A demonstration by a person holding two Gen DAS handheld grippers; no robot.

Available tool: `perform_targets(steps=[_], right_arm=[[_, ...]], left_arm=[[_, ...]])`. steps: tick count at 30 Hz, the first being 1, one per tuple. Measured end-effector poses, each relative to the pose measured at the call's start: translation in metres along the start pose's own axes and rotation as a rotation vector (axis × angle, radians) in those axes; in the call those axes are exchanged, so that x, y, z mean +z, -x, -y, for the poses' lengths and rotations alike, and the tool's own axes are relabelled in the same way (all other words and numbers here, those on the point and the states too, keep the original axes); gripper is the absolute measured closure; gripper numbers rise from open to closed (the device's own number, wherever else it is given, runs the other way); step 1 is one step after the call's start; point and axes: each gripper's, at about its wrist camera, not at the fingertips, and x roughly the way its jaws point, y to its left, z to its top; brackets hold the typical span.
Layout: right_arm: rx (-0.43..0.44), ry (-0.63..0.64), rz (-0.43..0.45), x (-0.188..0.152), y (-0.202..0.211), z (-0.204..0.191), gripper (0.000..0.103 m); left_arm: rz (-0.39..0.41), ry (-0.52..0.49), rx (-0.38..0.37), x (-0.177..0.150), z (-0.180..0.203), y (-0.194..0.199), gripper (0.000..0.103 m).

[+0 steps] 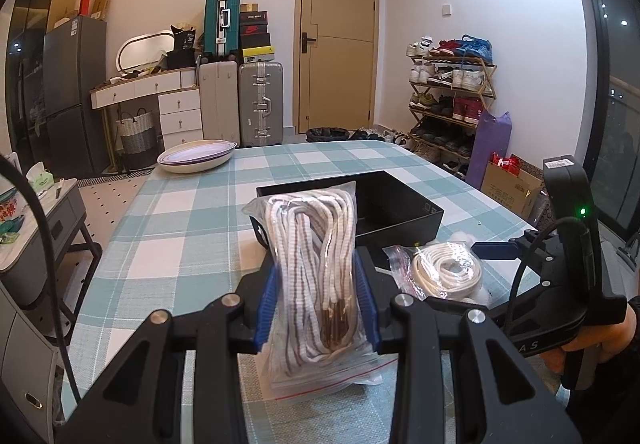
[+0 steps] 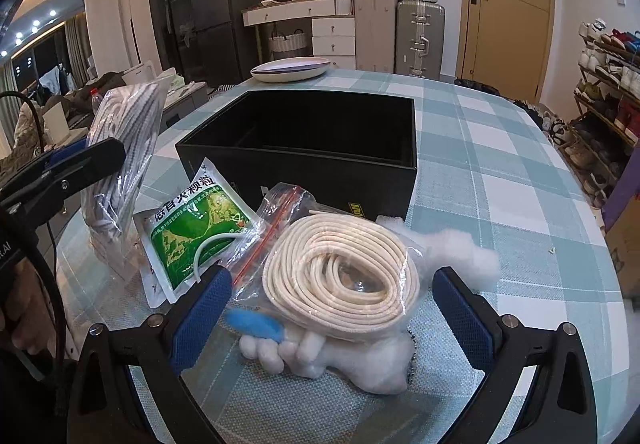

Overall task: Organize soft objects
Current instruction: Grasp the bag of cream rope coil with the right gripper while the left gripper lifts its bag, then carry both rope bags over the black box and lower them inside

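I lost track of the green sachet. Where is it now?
In the right wrist view the green sachet lies flat on the checked tablecloth, left of the coiled cream cord bag and before the black box.

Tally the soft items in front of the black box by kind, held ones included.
Bagged cords: 2, striped laces clamped in the left gripper, cream coil between the right gripper's open jaws
Green sachet: 1
White stuffing clump: 1
Total: 4

Cord bag (image 2: 344, 280) before box (image 2: 304, 147), sachet (image 2: 192, 228) left of bag
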Motion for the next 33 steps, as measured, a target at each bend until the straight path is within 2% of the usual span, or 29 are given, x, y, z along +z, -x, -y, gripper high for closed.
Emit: perform_targets(steps=[3,7,9,11,17,23,33], right_arm=[[-0.025,0.015,-0.005,0.0,-0.002,-0.005,0.006],[-0.037,0.019,-0.004,-0.001,-0.002,-0.003,0.021],[-0.028,0.024,-0.006,-0.002,-0.001,-0.002,0.026],[-0.015,0.03,-0.005,-0.003,-0.001,-0.002,0.036],[0.019,0.027,0.009,-0.008,0.007,-0.001,0.051],[0.051,0.008,0.03,-0.013,0.014,0.002,0.057],[0.081,-0.009,0.113,-0.013,0.039,0.006,0.058]], left_arm=[[-0.002,0.001,0.002,0.0,-0.001,0.0,0.069],[-0.004,0.003,0.004,-0.001,0.0,0.0,0.069],[-0.003,0.003,0.005,-0.001,0.0,0.0,0.069],[-0.002,0.003,0.005,-0.001,0.0,0.001,0.068],[0.0,0.002,0.005,0.0,0.002,0.001,0.068],[0.004,0.007,0.007,0.001,0.0,0.002,0.068],[0.006,0.005,0.009,0.004,0.001,0.002,0.068]])
